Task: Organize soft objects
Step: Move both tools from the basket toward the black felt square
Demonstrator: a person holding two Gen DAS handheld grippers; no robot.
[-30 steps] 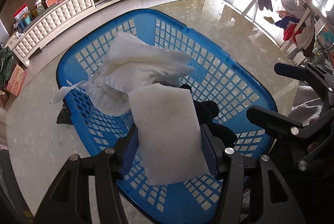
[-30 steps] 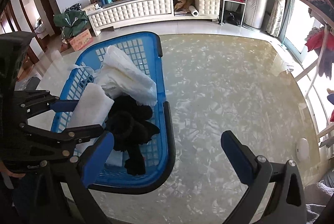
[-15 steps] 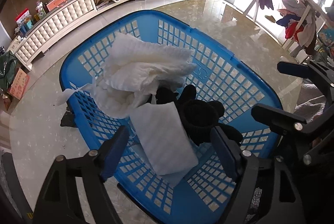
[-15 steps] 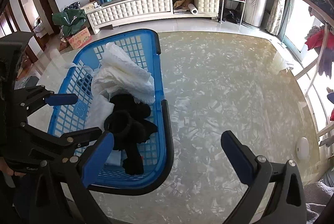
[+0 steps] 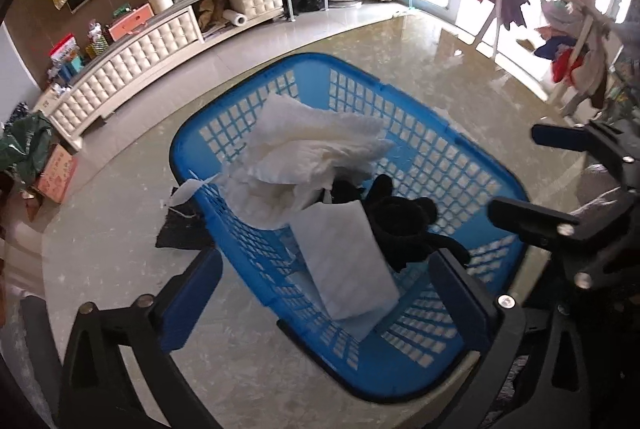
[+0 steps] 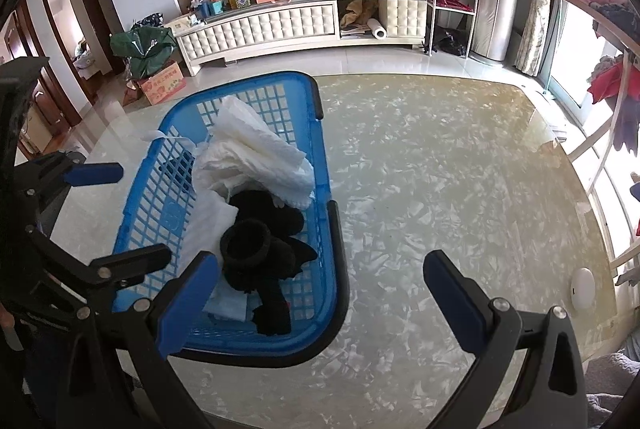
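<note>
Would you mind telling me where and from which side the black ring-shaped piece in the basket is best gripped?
Grip the black ring across its raised rim, coming straight down from above. It lies on top of the pile with its opening facing up, so one finger could probably slip inside the hole and the other outside. The basket wall makes a sideways approach awkward.

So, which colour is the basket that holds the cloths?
Blue basket with a darker rim, clearest in the left wrist view.

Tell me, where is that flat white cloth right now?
In the left wrist view the flat white cloth lies inside the blue basket, toward its near end, with the black garment on its right and crumpled white fabric behind it.
</note>
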